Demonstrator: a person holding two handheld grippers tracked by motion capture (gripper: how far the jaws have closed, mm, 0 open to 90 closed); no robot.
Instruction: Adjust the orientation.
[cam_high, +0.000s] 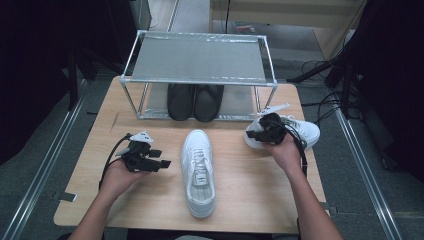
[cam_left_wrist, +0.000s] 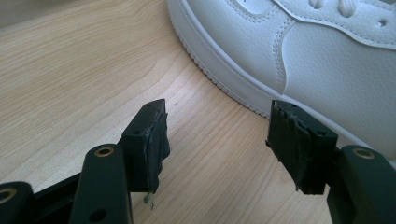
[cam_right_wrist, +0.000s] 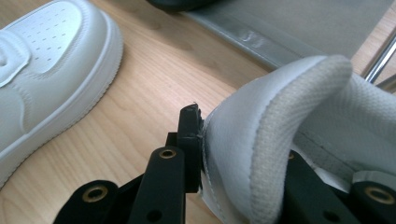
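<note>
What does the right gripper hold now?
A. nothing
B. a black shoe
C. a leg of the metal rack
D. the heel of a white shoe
D: the right gripper has its fingers pressed on the padded heel collar of the white shoe.

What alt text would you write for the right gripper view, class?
The right gripper clamps the padded heel of a white sneaker between its black jaws. A second white sneaker lies on the wooden table beyond.

Both sneakers are white: the one mid-bench (cam_high: 199, 171) has a perforated toe, the one at the right (cam_high: 300, 131) a woven white collar lining. The slippers (cam_high: 195, 101) are black, the bench (cam_high: 150, 195) pale woodgrain, the rack (cam_high: 197, 60) grey.
</note>
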